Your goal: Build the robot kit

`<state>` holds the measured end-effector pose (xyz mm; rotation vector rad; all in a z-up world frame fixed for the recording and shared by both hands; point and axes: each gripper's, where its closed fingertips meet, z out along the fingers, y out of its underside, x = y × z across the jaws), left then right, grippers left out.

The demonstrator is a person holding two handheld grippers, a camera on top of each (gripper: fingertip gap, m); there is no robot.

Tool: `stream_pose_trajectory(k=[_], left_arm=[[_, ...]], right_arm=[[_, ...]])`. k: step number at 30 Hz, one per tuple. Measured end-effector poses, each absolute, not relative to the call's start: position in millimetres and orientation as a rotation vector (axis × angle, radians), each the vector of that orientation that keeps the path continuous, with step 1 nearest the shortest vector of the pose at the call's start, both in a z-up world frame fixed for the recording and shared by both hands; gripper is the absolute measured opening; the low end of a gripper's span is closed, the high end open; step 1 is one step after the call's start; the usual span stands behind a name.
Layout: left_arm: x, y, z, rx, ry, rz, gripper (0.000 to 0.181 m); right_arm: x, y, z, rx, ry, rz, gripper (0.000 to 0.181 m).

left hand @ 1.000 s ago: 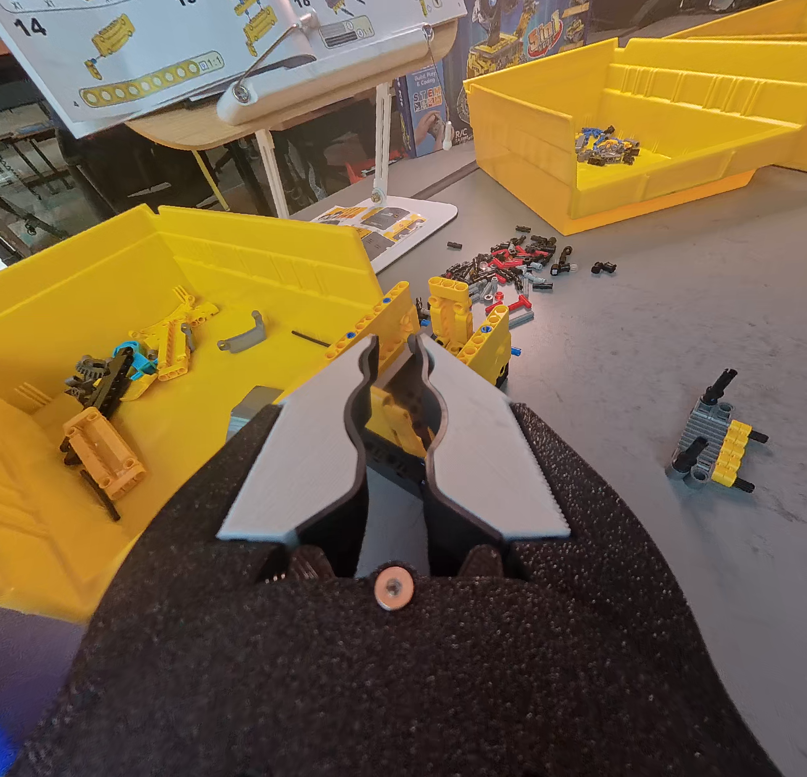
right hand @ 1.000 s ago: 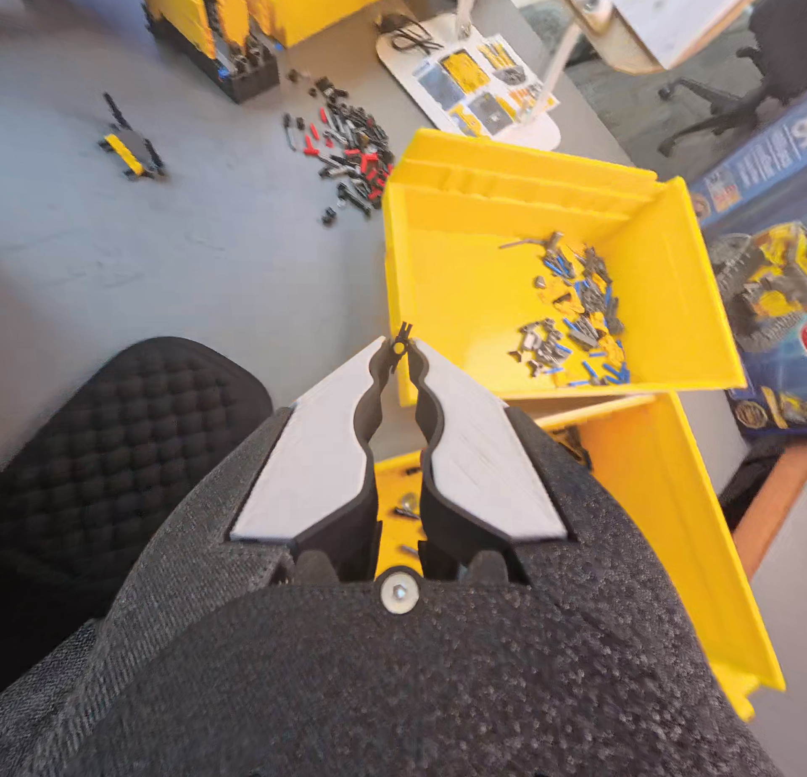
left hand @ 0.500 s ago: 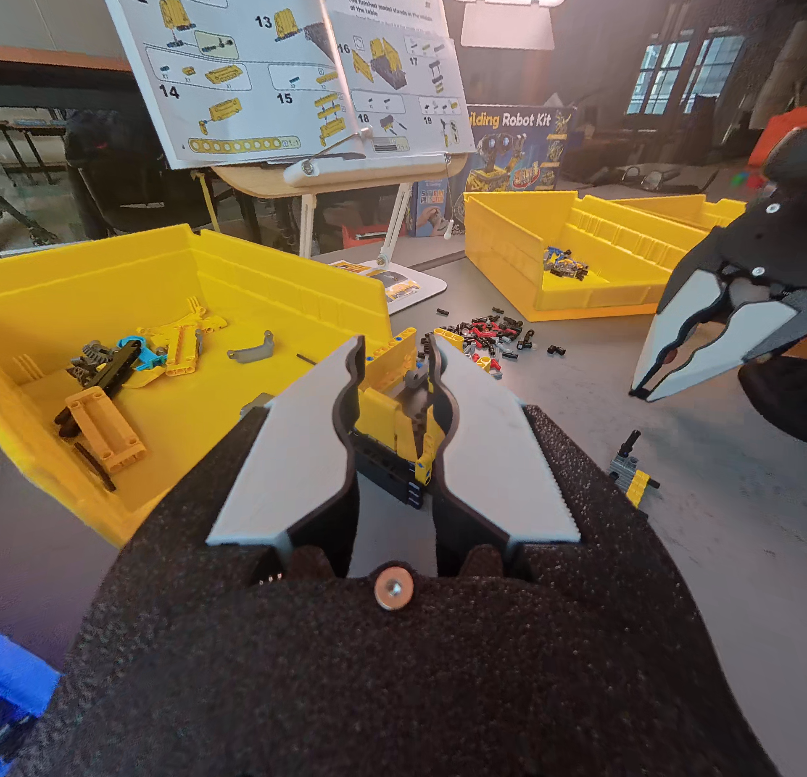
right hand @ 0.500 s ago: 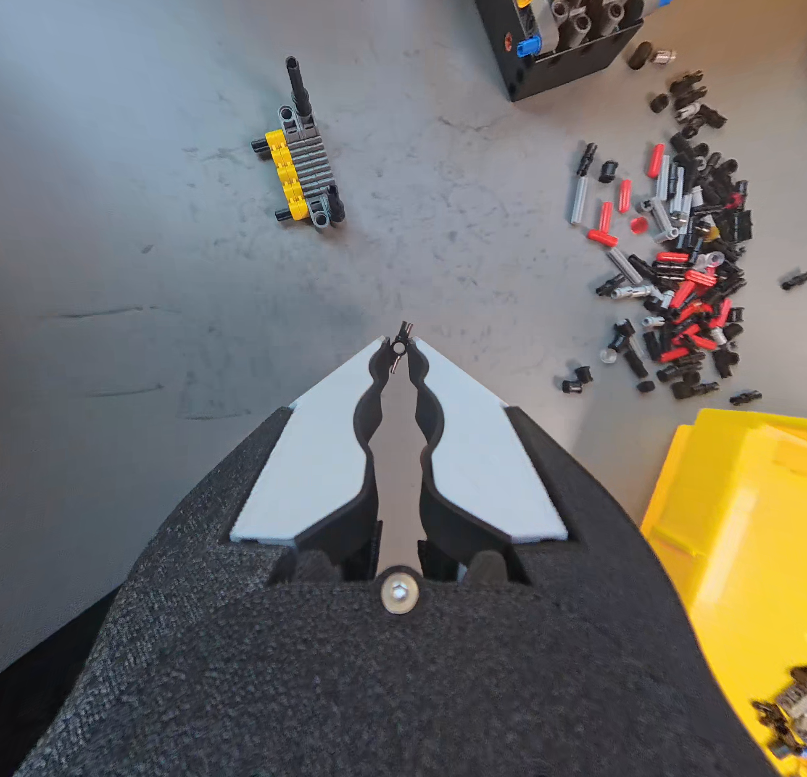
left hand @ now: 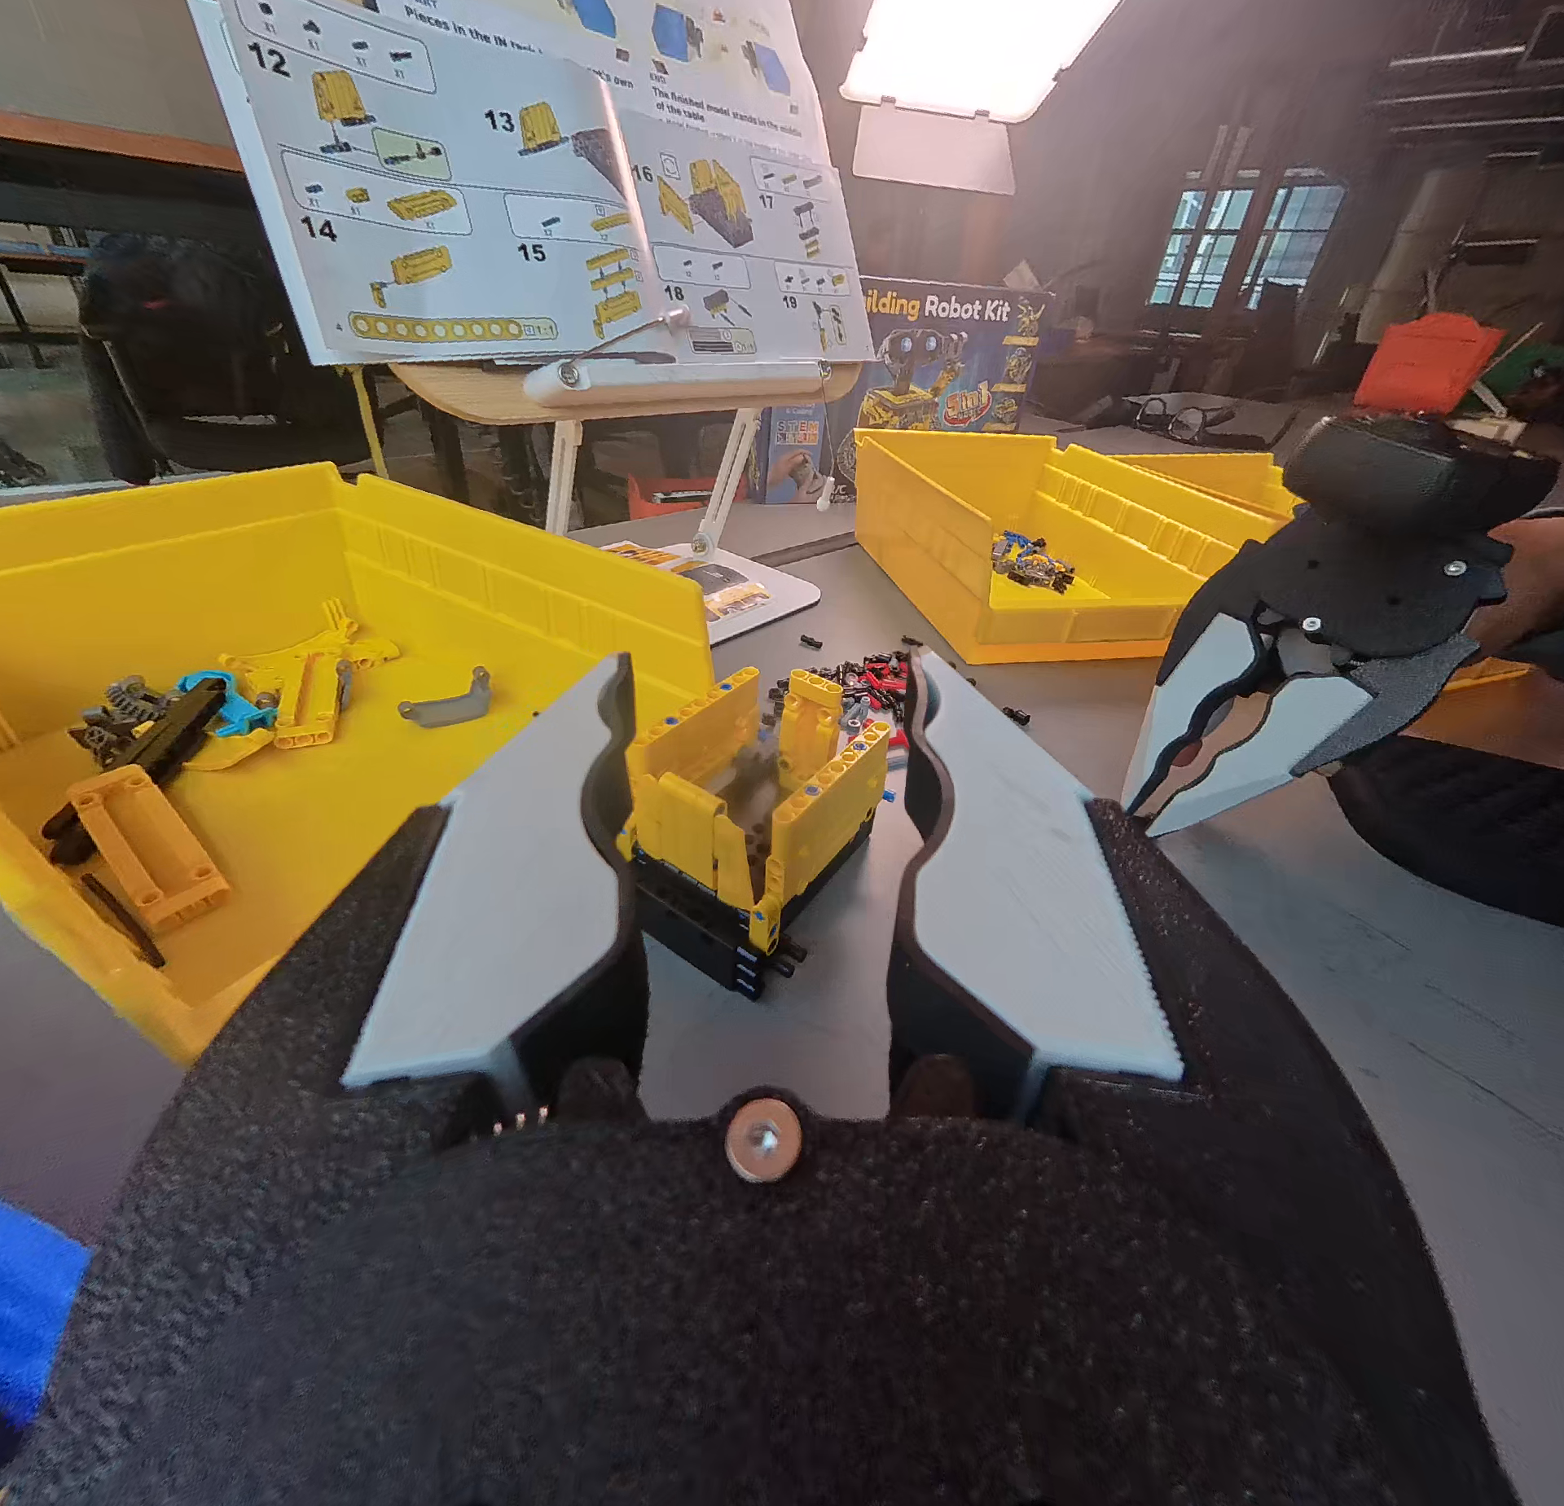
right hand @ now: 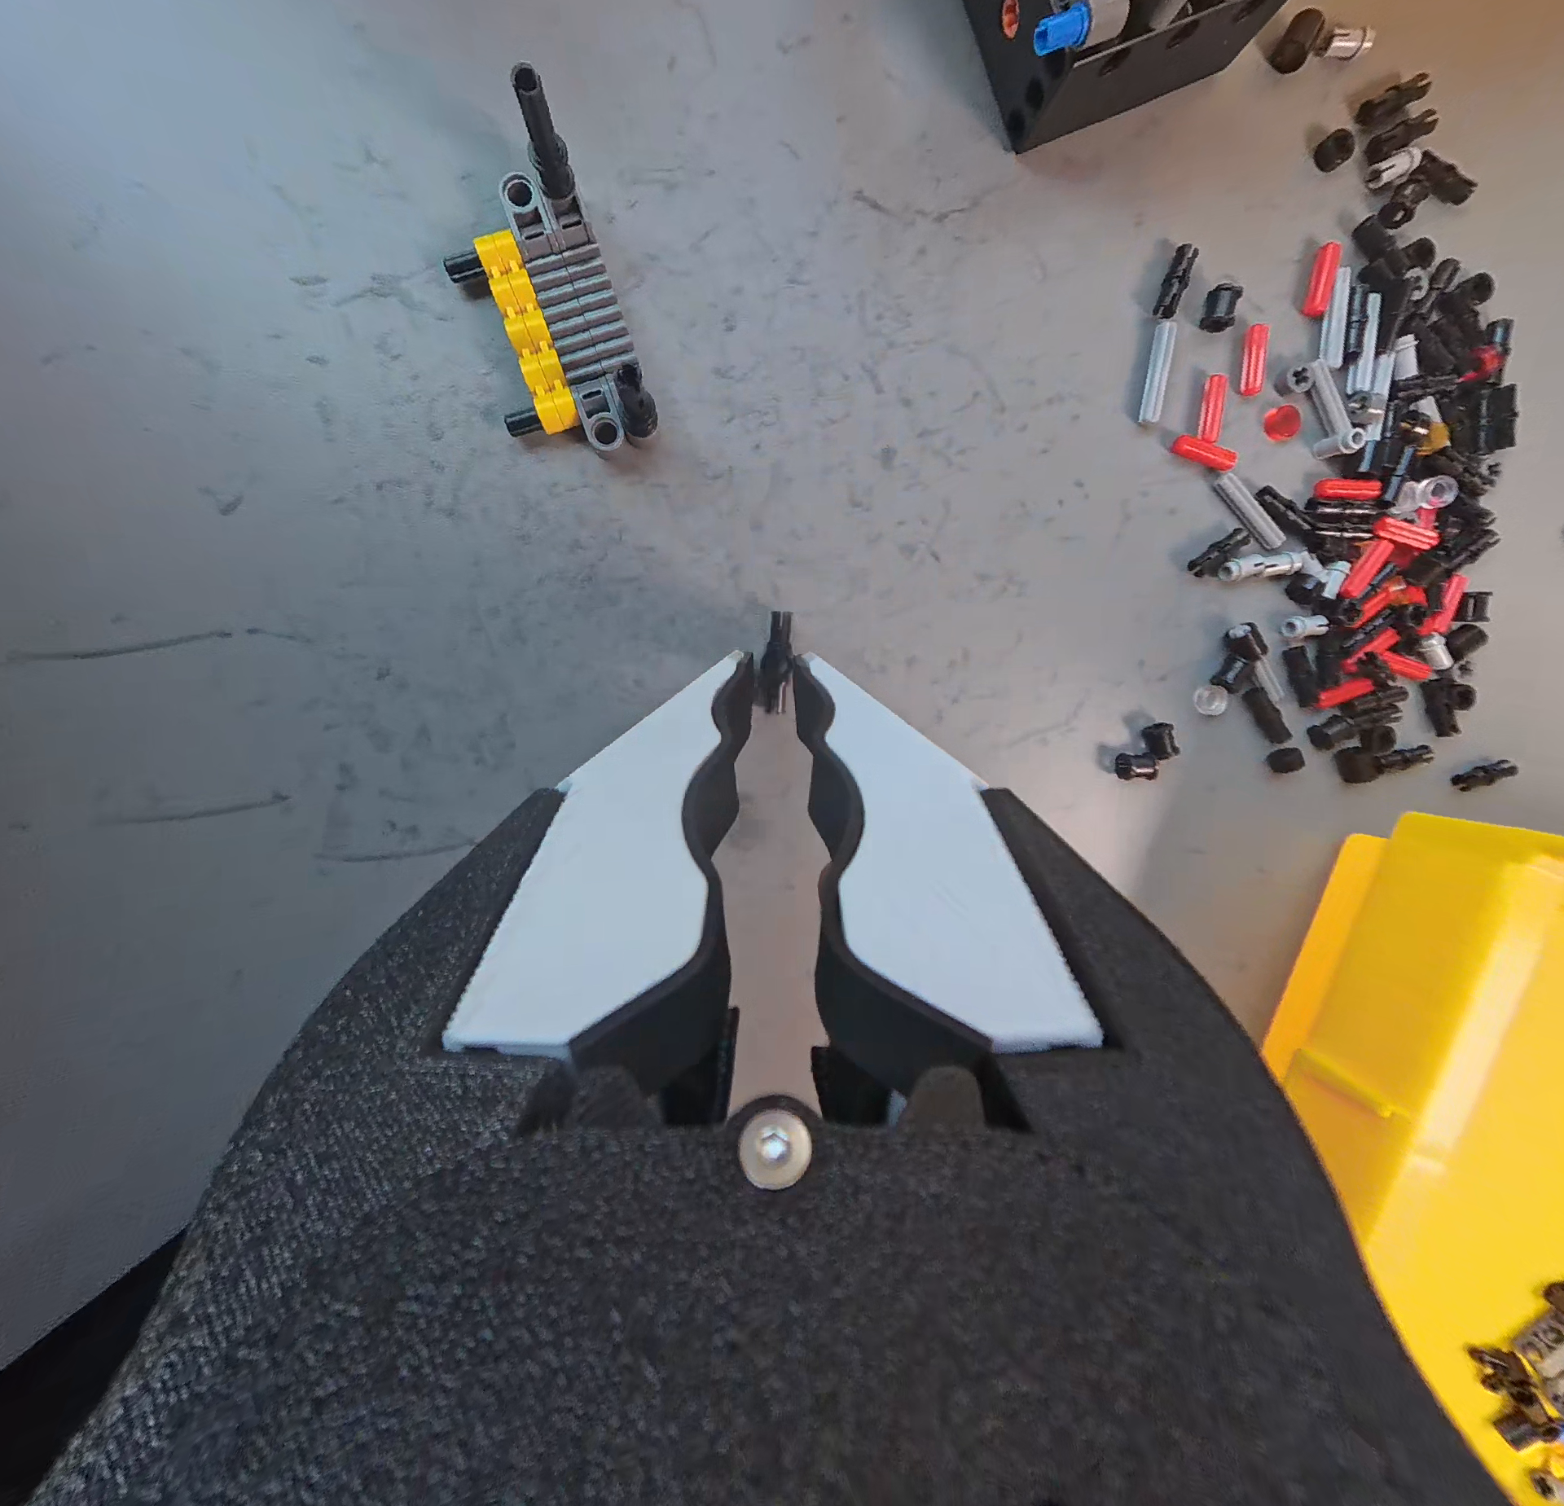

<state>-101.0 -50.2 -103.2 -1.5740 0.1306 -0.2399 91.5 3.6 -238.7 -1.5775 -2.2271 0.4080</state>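
Fingers of the left gripper [left hand: 766, 678] stand spread wide, 1 on each side of the yellow-and-black brick model [left hand: 753, 814], which sits on the grey table [left hand: 1354, 1000]; neither finger touches it. The model is a black base with yellow walls rising from it, and black pegs stick out of its near corner.

The right gripper [right hand: 774, 661] has its fingers pinched together on a small black pin [right hand: 776, 657], which pokes out past the tips above bare tabletop. From the left wrist view this gripper hangs to the right of the model, tips pointing down and close to the table.

Beyond the model lies a loose heap of small connectors [right hand: 1388, 484], black, red and grey, spread over the table. Apart from it, on the open table, lies a small grey-and-yellow sub-assembly [right hand: 558, 314] with a black axle standing out of 1 end.

Left of the model is a yellow bin [left hand: 525, 585] holding a few larger pieces: yellow beams, a grey curved part, a blue part and black ones. Another yellow bin [left hand: 931, 551] farther back on the right holds a small cluster of tiny pieces. Behind the bins, an instruction sheet [left hand: 525, 179] rests tilted on a white stand [left hand: 719, 501], and a printed kit box [left hand: 948, 365] stands behind that.
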Motion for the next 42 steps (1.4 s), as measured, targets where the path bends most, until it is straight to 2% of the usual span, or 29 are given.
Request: stream_pose_trajectory(k=[9,16,22,27,35,42], left_arm=[[-100,-44,-117,-1.617,0.151,-0.219,0.064],[-98,-39,-129,-1.638,0.161,-0.201,0.063],[-105,-39,-131,-1.642,0.133,-0.163,0.060],[-106,-37,-134,-1.657,0.128,-0.167,0.059],[-107,-33,-139,-1.682,0.125,-0.159,0.057],[-106,-33,-140,-1.690,0.134,-0.138,0.055]], right_arm=[[86,2,-234,-1.601,-2.086,0.529,0.019],[92,6,-162,-1.484,-1.786,0.747,0.028],[160,37,-91,-1.408,-1.517,0.763,0.026],[267,110,-57,-1.531,-1.250,0.507,0.022],[415,216,-81,-1.872,-1.089,0.065,0.001],[433,265,-145,-2.082,-1.360,-0.124,0.000]])
